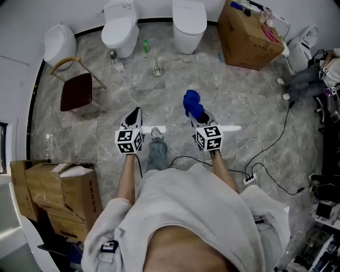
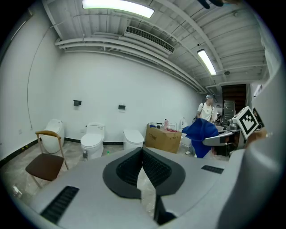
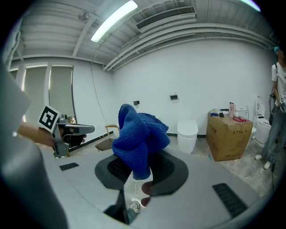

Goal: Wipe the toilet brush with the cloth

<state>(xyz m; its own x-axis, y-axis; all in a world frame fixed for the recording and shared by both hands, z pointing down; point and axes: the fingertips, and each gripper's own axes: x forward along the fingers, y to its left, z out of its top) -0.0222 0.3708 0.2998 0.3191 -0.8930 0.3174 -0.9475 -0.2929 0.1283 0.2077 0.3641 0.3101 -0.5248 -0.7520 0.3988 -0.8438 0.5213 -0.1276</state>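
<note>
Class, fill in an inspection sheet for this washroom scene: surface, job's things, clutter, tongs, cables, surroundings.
Surface: grey marbled floor.
Job's things: blue cloth bunched in right tongs; toilet brush possibly the small item between two toilets, unsure.
Clutter: cardboard boxes, green bottle.
Tongs: left tongs shut, empty; right tongs shut on blue cloth.
Cables: white cable; black cable to power strip.
Surroundings: toilets, chair, person.

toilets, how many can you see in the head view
3 along the wall: left toilet by the chair, middle toilet, right toilet beside the cardboard box. A white fixture beyond the box may be a fourth.
</note>
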